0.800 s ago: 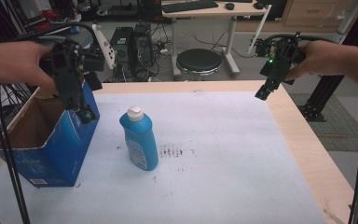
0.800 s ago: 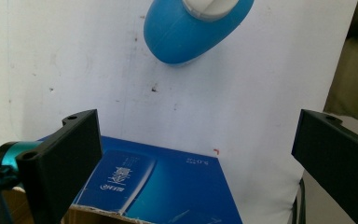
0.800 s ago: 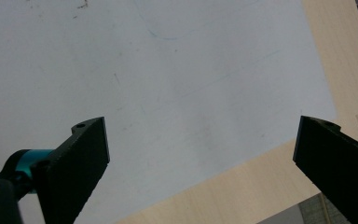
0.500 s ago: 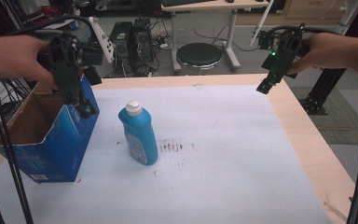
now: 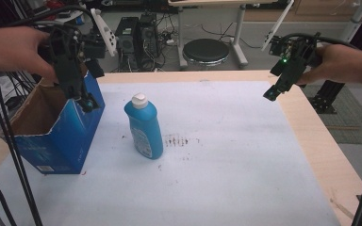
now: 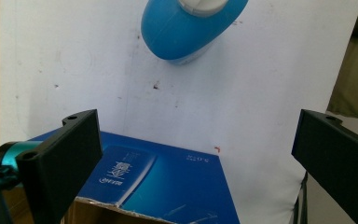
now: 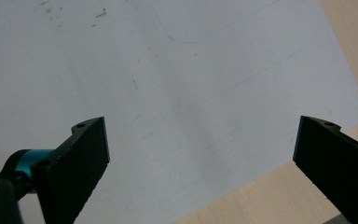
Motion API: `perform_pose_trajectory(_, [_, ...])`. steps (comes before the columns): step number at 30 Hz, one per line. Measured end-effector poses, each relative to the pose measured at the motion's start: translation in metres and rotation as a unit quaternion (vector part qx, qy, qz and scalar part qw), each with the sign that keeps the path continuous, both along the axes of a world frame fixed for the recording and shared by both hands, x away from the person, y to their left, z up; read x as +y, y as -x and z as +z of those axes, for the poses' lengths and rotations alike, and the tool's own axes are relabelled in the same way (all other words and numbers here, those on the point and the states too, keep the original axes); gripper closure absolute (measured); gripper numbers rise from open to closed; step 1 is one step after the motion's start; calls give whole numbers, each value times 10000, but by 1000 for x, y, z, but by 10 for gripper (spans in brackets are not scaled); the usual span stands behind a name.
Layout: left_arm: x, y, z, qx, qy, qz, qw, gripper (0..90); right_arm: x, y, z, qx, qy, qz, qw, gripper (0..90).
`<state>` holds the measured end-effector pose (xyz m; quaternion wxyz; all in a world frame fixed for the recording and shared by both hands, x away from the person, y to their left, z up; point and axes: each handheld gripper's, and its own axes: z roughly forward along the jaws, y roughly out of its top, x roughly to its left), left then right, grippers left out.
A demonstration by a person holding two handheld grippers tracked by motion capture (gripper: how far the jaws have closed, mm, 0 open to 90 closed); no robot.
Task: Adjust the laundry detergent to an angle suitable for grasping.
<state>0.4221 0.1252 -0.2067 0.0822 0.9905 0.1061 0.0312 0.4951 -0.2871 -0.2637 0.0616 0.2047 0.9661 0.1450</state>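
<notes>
high view: left gripper (image 5: 86,101) over blue box (image 5: 56,136)

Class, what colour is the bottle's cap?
White; the cap on the blue bottle shows best in the high view.

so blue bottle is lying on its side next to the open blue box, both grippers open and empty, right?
Not quite: the blue bottle stands upright, cap on top, as the high view shows. The rest holds: it is beside the open blue box, and the left gripper and right gripper are open and empty.

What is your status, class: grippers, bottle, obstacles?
Left gripper open above blue box. Right gripper open, empty. Blue bottle upright, untouched. Nothing blocking.
</notes>
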Motion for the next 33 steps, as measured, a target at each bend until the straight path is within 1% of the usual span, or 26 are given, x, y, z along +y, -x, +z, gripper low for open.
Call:
perform_pose_trajectory(1, [0,0,0,-8,6,-12,10000,16,0,2,-1,3,-55,-46,10000,25])
perform_pose_trajectory(4, [-2,0,0,5,-19,-18,10000,17,-3,4,-4,-37,-126,-56,9999,26])
perform_pose_trajectory(6, [-3,1,0,15,-10,-7,10000,16,-6,4,-5,-47,-127,-104,9999,26])
perform_pose_trajectory(11, [-5,1,0,8,-50,-40,10000,17,-12,5,-4,-82,-241,-144,9996,26])
perform_pose_trajectory(12, [-4,1,0,3,-27,-24,10000,17,-13,6,-4,-119,-280,-152,9994,26])
perform_pose_trajectory(15, [-4,2,0,1,-39,-18,10000,16,-17,9,-2,-217,-538,-216,9981,26])
perform_pose_trajectory(16, [-4,2,0,1,-50,-14,10000,16,-18,10,-2,-287,-677,-268,9969,26])
perform_pose_trajectory(18, [-3,3,0,-2,-41,-8,10000,17,-20,16,-3,-434,-980,-389,9935,26])
perform_pose_trajectory(19, [-3,3,1,-5,-57,-23,10000,17,-20,19,-5,-533,-1098,-502,9912,26])
perform_pose_trajectory(20, [-3,4,1,-7,-51,-14,10000,17,-21,22,-8,-557,-1199,-601,9894,26])
perform_pose_trajectory(21, [-3,4,1,-12,-51,-34,10000,16,-20,26,-11,-631,-1346,-680,9865,26])
perform_pose_trajectory(22, [-3,4,1,-17,-45,-41,10000,17,-20,30,-15,-651,-1486,-744,9839,26])
perform_pose_trajectory(23, [-2,4,1,-23,-37,-28,10000,16,-18,35,-19,-657,-1579,-753,9824,26])
perform_pose_trajectory(24, [-2,4,0,-23,-22,-23,10000,17,-17,40,-22,-724,-1642,-799,9805,26])
perform_pose_trajectory(27, [-3,4,-1,-15,-41,-28,10000,17,-15,51,-33,-895,-1946,-912,9725,26])
perform_pose_trajectory(28, [-3,4,-1,-15,-41,-28,10000,16,-15,51,-33,-895,-1946,-912,9725,26])
perform_pose_trajectory(29, [-3,5,-1,-16,-35,-50,10000,16,-14,55,-36,-970,-2020,-925,9702,26])
perform_pose_trajectory(30, [-4,5,-1,-13,-42,-33,10000,17,-13,61,-40,-1114,-2173,-992,9646,26])
perform_pose_trajectory(32, [-4,5,-1,-27,-39,-48,10000,16,-12,66,-43,-1260,-2308,-1035,9592,26])
perform_pose_trajectory(33, [-4,5,-2,-33,-14,-46,10000,16,-12,69,-44,-1311,-2360,-1051,9571,26])
